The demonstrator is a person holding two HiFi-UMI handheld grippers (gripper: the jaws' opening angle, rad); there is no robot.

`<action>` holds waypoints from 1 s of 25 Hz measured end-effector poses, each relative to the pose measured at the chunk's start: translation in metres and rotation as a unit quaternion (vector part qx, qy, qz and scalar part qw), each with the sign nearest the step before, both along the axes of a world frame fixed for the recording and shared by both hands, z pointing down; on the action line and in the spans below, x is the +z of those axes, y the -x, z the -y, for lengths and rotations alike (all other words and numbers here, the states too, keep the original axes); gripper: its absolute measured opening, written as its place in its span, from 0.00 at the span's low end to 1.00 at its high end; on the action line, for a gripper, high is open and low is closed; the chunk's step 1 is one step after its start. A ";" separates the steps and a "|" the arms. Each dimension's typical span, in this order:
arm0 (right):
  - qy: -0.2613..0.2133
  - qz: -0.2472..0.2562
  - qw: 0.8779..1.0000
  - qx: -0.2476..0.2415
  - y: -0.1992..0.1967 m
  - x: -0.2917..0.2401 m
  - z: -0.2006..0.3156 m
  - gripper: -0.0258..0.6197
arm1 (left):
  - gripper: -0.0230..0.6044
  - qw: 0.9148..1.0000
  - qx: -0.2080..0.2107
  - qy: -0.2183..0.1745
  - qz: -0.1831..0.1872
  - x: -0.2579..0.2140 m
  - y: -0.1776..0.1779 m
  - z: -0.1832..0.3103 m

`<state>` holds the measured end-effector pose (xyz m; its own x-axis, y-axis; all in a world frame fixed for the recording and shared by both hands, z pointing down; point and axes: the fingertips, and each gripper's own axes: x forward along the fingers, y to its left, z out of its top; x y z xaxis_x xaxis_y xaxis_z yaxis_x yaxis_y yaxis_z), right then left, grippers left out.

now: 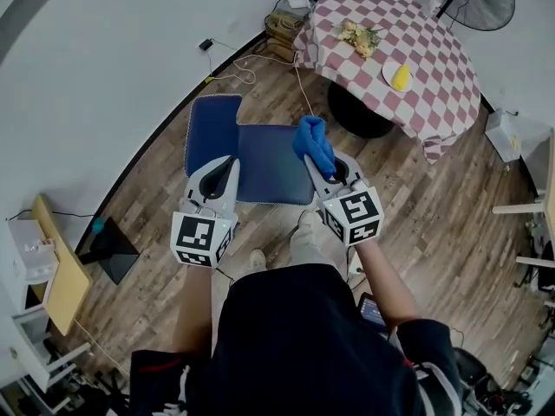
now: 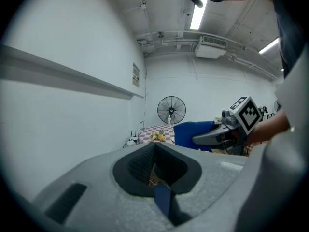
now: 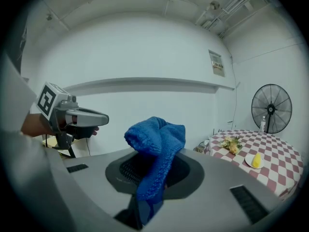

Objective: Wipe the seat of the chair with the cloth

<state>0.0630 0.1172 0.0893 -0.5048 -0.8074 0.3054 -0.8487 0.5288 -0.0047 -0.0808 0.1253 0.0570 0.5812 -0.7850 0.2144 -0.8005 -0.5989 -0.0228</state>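
Head view: the left tool (image 1: 224,165) and right tool (image 1: 319,159) are held out side by side on outstretched arms, tipped slightly downward over the seat (image 1: 269,178) of the blue chair (image 1: 211,124). The left tool's jaws are closed with nothing between them. The right tool's jaws clamp the blue cloth (image 1: 312,141), which is bunched above the seat's right edge.
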 end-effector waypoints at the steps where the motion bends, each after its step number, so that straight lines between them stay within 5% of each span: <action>1: 0.006 -0.001 1.000 -0.011 -0.003 0.005 0.008 0.14 | 0.06 1.000 -0.006 0.004 0.001 0.004 -0.006 0.006; 10: 0.067 -0.006 0.993 -0.094 -0.023 0.059 0.066 0.14 | 0.06 0.996 -0.052 0.071 0.028 0.066 -0.052 0.042; 17: 0.118 -0.022 0.982 -0.143 -0.011 0.113 0.079 0.14 | 0.06 0.987 -0.083 0.137 0.031 0.126 -0.052 0.052; 25: 0.177 -0.043 0.972 -0.145 0.011 0.180 0.083 0.14 | 0.06 0.981 -0.061 0.183 0.017 0.192 -0.040 0.064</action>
<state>0.0516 0.0343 0.2698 -0.6559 -0.4708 0.5900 -0.6693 0.7242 -0.1661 -0.0408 0.0612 0.2490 0.4761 -0.7149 0.5121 -0.8689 -0.4722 0.1485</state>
